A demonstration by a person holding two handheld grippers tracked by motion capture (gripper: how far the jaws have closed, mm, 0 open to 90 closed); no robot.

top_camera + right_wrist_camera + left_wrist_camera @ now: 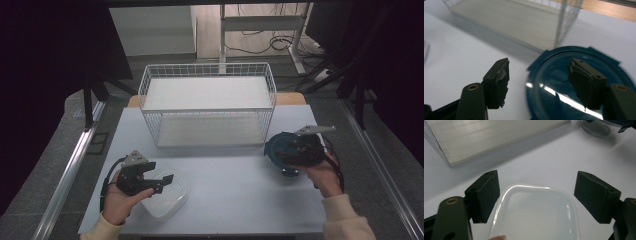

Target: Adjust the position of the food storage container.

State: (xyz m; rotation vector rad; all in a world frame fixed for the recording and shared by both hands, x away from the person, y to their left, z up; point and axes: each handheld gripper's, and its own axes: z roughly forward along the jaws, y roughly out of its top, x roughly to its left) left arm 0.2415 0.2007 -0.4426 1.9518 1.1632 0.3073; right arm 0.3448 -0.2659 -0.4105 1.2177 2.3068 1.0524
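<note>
In left gripper view: fingertip (499,237) touching white lid (534,215).

Pale table (225,185) carries white wire basket (207,105), translucent lidded box (165,197), blue-lidded round container (285,150).

No legible text, label, brand mark, number or sign was found in any view. The white rectangular container (162,198) at lower left of the high view is unmarked. The dark blue round lid (579,85) at right in the right gripper view carries only glare. The wire basket (207,102) at upper centre and the desk (235,180) bear no lettering.
</note>
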